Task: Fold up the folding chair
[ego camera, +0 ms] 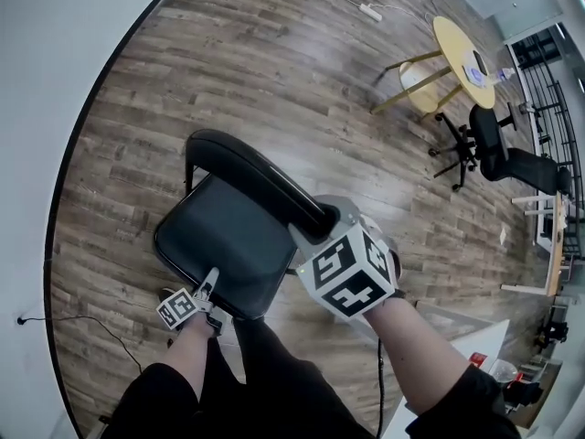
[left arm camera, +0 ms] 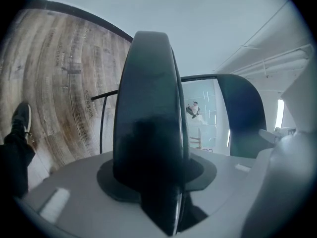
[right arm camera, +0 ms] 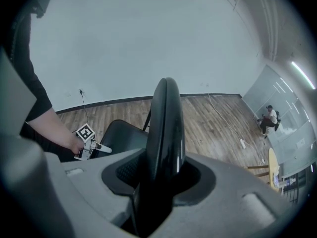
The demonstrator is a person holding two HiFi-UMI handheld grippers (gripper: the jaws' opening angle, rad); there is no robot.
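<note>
The black folding chair stands open on the wood floor, its seat flat and its backrest curving along the far side. My left gripper is shut on the seat's near edge; in the left gripper view that edge runs up between the jaws of the left gripper. My right gripper is shut on the backrest's right end, and the dark padded bar fills the slot of the right gripper. The seat and the left gripper also show in the right gripper view.
A yellow round table and a black office chair stand at the far right. A power strip and a thin cable lie on the floor. My legs are right behind the chair. A white wall curves along the left.
</note>
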